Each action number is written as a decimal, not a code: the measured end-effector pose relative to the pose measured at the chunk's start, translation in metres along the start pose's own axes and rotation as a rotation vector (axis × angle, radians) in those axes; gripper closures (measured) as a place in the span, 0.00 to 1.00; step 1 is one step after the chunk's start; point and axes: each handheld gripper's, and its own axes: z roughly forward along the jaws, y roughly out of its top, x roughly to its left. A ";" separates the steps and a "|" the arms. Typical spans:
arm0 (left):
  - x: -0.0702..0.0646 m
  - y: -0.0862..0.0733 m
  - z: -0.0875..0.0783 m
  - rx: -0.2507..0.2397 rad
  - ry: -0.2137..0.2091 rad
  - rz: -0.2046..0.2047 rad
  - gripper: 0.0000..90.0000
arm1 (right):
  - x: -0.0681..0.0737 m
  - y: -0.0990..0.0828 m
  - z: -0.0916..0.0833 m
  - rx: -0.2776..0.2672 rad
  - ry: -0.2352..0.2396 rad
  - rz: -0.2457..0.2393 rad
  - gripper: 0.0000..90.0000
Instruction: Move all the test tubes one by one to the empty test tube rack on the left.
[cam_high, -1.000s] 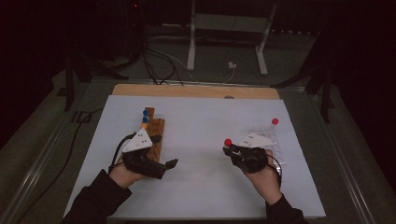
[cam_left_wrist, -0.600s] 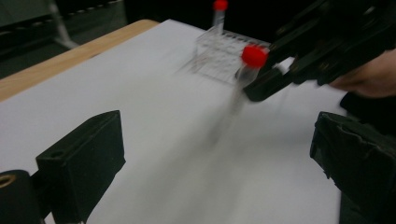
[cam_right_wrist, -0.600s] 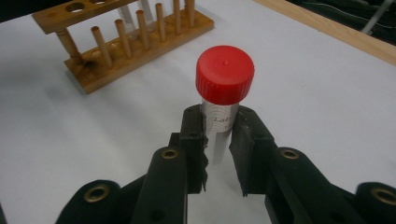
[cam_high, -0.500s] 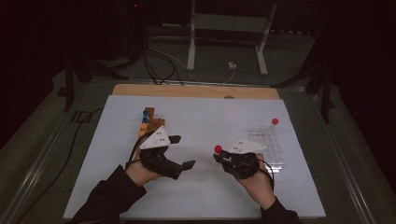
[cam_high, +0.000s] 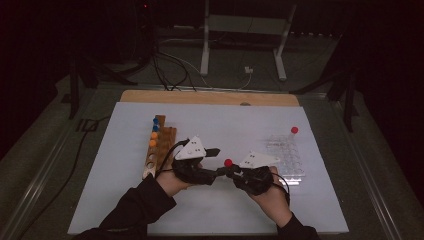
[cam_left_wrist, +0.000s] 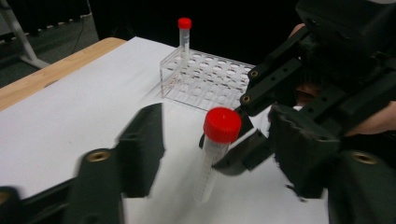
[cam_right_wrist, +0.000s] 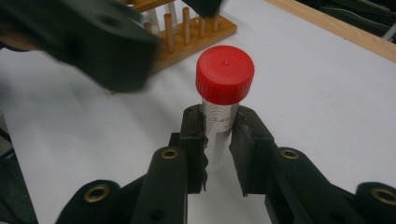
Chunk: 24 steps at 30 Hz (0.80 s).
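Right gripper (cam_right_wrist: 217, 140) has the clear plastic tube with the red screw cap (cam_right_wrist: 223, 88) clamped by its barrel just under the cap, held above the white table sheet (cam_high: 225, 125), toward its near edge and about midway along it. The tube's long axis runs close to upright, cap end up, leaning a little in the left gripper view. Left gripper (cam_left_wrist: 217, 154) comes in around the cap; its jaws have just been closing, cap between them, pads not yet pressing. The tube looks light, stiff and smooth-walled, likely slippery, so the ribbed cap is probably the better hold. The clear plastic tube rack (cam_high: 286, 156) sits near the right edge, the wooden peg rack (cam_high: 159, 145) toward the left.
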 end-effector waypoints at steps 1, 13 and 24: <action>0.000 0.000 0.002 0.004 -0.003 0.005 0.49 | 0.000 0.000 0.000 0.000 0.005 0.000 0.84; 0.000 -0.002 0.014 0.027 -0.019 0.041 0.78 | 0.000 0.001 0.000 0.001 0.011 0.002 0.84; 0.000 0.003 0.010 0.019 0.025 0.066 0.80 | -0.004 0.000 -0.003 -0.036 0.026 0.025 0.79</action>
